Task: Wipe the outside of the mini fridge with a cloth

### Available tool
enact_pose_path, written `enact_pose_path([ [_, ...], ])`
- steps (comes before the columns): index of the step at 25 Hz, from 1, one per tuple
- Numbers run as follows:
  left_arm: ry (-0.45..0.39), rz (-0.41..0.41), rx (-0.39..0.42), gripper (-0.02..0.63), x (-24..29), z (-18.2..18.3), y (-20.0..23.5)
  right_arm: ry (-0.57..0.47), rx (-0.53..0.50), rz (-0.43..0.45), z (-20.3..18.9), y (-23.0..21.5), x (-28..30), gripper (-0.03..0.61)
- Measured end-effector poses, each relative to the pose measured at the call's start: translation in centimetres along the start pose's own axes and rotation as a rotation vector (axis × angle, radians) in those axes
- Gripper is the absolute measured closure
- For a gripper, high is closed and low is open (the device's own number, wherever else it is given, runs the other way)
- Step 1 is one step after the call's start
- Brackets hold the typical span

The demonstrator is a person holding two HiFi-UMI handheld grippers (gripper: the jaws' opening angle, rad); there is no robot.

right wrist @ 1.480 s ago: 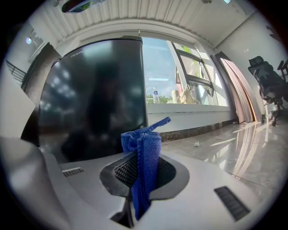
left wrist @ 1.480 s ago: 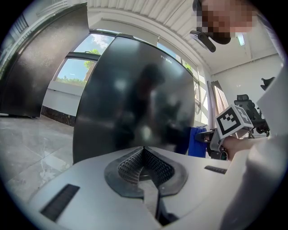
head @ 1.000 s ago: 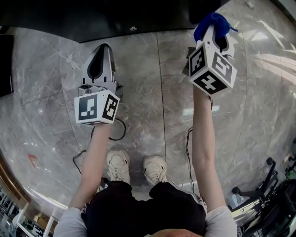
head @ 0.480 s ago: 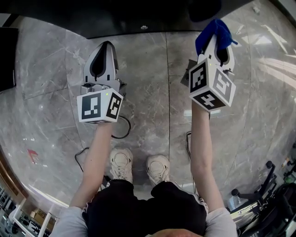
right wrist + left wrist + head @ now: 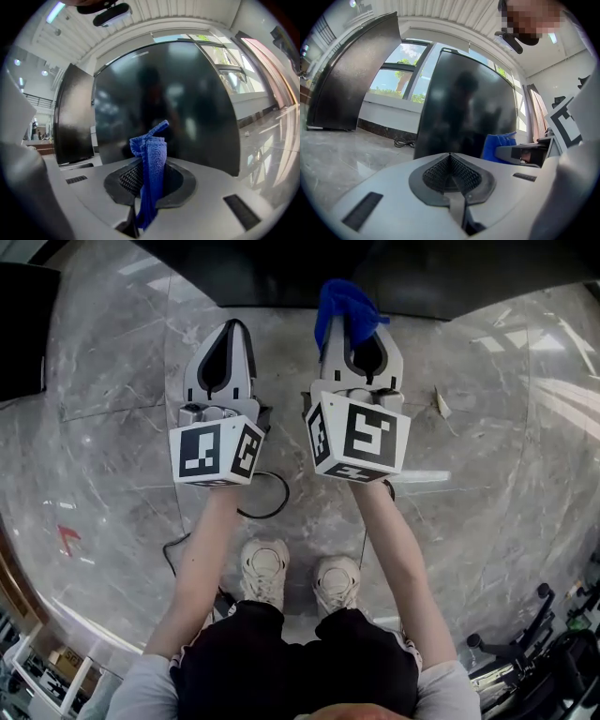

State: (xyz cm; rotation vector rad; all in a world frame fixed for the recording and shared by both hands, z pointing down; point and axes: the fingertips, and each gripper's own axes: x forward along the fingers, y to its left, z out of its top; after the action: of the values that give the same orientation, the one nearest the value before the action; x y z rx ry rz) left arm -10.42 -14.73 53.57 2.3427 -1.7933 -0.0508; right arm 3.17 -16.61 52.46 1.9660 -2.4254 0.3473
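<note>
The black mini fridge stands right in front of me; its glossy front fills the right gripper view and the middle of the left gripper view. My right gripper is shut on a blue cloth, which sticks up bunched between its jaws a short way off the fridge front. My left gripper is shut with nothing in it, just left of the right one. From the left gripper view the cloth shows at the right.
A second dark appliance stands to the left, also seen at the head view's left edge. A black cable lies on the grey marble floor by my feet. Equipment legs crowd the lower right.
My right gripper has swung left with the cloth and now sits beside the left gripper. Both grippers have come nearer the fridge.
</note>
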Motion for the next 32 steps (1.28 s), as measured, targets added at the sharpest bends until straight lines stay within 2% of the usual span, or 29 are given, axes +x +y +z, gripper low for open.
enact_pose_path([
  [3,-0.005,0.047,-0.006,0.609,-0.5,0.1,3.3,-0.002,-0.064,0.104,-0.4,5.2,1.8,0.515],
  [7,0.0,0.11,-0.065,0.609,-1.2,-0.9,6.9,-0.001,-0.064,0.197,-1.6,10.5,3.4,0.517],
  [13,0.015,0.154,-0.023,0.609,-2.5,-1.1,11.0,0.002,-0.126,0.282,-4.0,15.8,6.0,0.517],
  [18,0.025,0.177,0.019,0.609,-3.1,-1.2,13.4,-0.013,-0.206,0.27,-5.2,17.0,7.9,0.515],
  [24,0.052,0.17,-0.009,0.609,-3.3,-2.8,13.3,-0.036,-0.278,0.264,-5.2,17.1,8.0,0.515],
  [32,0.031,0.136,-0.023,0.609,-2.5,-2.0,11.6,-0.043,-0.282,0.207,-5.0,14.7,7.3,0.516],
])
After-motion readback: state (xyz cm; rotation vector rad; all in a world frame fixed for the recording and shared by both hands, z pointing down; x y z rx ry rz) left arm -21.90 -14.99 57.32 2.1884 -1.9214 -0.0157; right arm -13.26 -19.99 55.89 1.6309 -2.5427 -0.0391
